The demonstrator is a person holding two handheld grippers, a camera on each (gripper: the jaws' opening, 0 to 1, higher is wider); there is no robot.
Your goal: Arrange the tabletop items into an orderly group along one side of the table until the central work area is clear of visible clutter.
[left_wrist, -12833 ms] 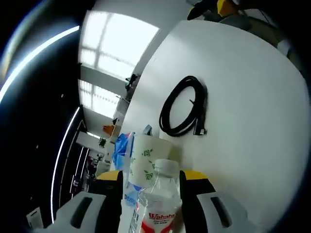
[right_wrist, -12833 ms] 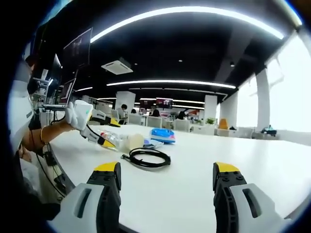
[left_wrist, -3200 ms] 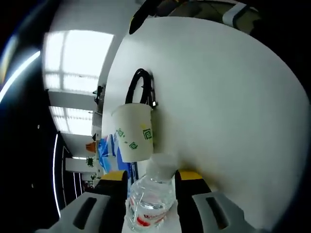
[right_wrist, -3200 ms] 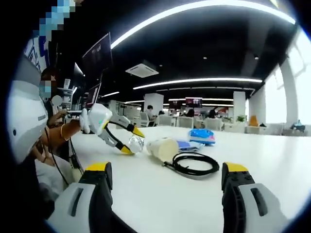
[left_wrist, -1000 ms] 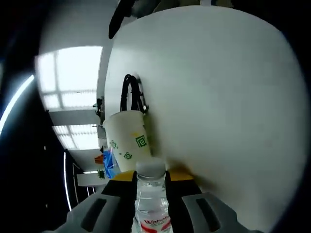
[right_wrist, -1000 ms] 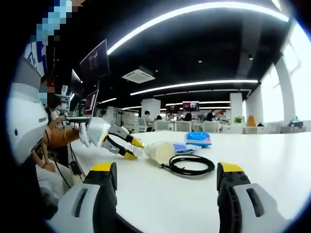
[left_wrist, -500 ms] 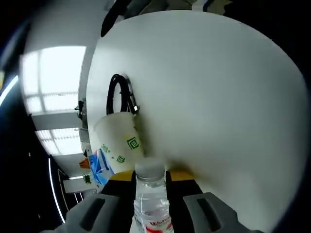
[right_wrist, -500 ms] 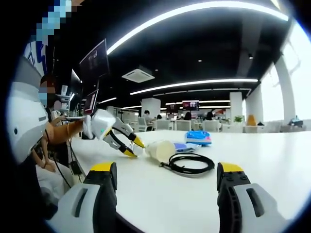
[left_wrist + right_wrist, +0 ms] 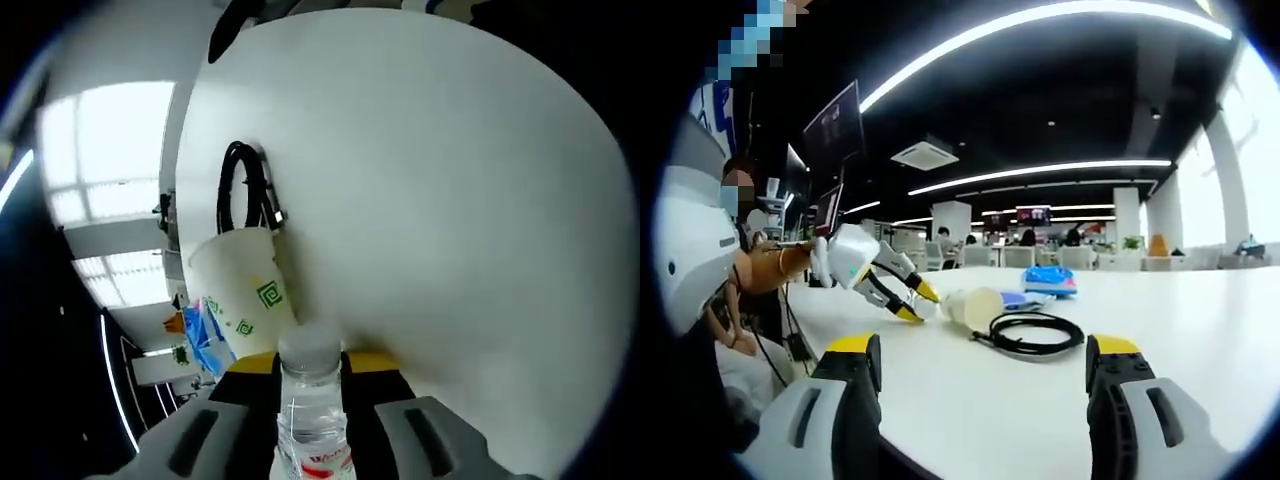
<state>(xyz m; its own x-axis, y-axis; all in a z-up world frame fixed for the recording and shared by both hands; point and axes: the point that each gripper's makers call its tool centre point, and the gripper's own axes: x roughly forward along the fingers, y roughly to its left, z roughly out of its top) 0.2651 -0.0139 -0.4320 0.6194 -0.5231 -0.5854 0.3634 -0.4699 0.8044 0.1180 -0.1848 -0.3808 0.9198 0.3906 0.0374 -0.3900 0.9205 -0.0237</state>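
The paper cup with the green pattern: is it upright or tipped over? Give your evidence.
Tipped over. In the right gripper view the paper cup lies on its side on the table.

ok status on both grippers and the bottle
Left hand-held gripper shut on water bottle. Right hand-held gripper open. Paper cup close ahead, cable coil beyond.

The surface (image 9: pixel 460 200) is seen as smooth, matt white, with a soft sheen. A bottle (image 9: pixel 312 420) of clear, glossy plastic with a translucent white cap and a red printed label is held in the left gripper (image 9: pixel 310 372), whose tips are yellow and whose body looks like pale grey plastic. The cup (image 9: pixel 245 290) appears to be matt off-white paper printed in green. The cable (image 9: pixel 1032 333) is coated in black, slightly glossy rubber or plastic. A blue packet (image 9: pixel 1048 279) looks shiny, like plastic film.
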